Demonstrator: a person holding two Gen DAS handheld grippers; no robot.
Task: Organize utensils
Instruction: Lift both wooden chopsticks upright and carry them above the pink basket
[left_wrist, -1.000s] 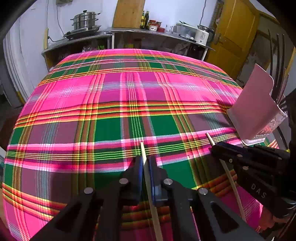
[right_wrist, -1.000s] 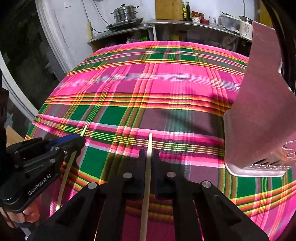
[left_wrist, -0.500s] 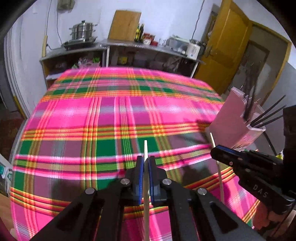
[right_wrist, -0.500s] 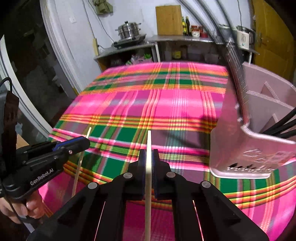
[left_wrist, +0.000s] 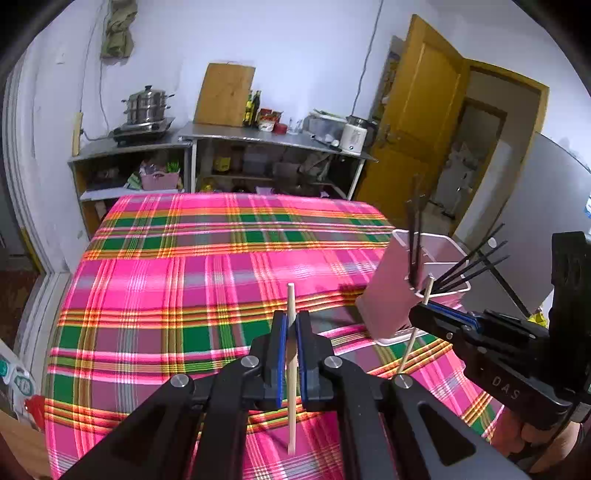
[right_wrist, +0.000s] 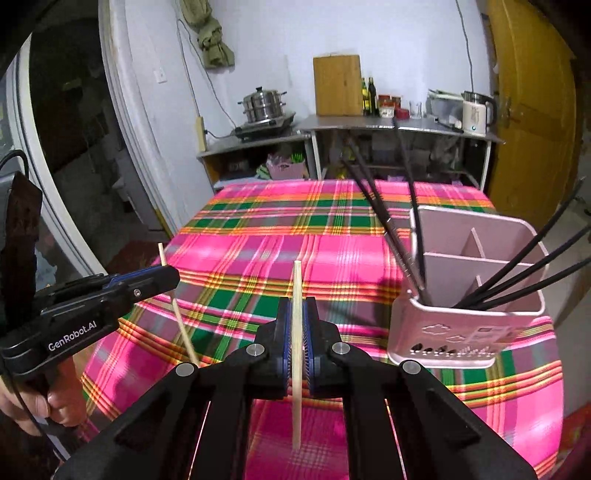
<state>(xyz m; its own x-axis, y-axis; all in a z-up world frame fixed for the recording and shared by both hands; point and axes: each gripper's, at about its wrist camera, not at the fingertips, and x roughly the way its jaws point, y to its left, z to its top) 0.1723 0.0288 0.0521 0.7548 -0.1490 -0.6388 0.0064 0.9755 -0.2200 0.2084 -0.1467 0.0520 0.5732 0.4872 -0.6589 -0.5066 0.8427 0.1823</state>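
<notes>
Pink checked cloth (left_wrist: 184, 280) looks farther away than before. Both grippers, left gripper (left_wrist: 290, 325) and right gripper (right_wrist: 296, 321), each pinch a wooden chopstick (left_wrist: 291, 369). Only the right view shows inside the pink holder (right_wrist: 476, 325) at 3 o'clock.

Both wrist views high over plaid table (left_wrist: 192, 280), angled down, sharing pink caddy (right_wrist: 476, 332), kitchen shelves (left_wrist: 236, 144)

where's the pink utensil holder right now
The pink utensil holder stands on the plaid tablecloth at its right edge, right of the right tongs in the right wrist view, with black chopsticks sticking out of it.
</notes>
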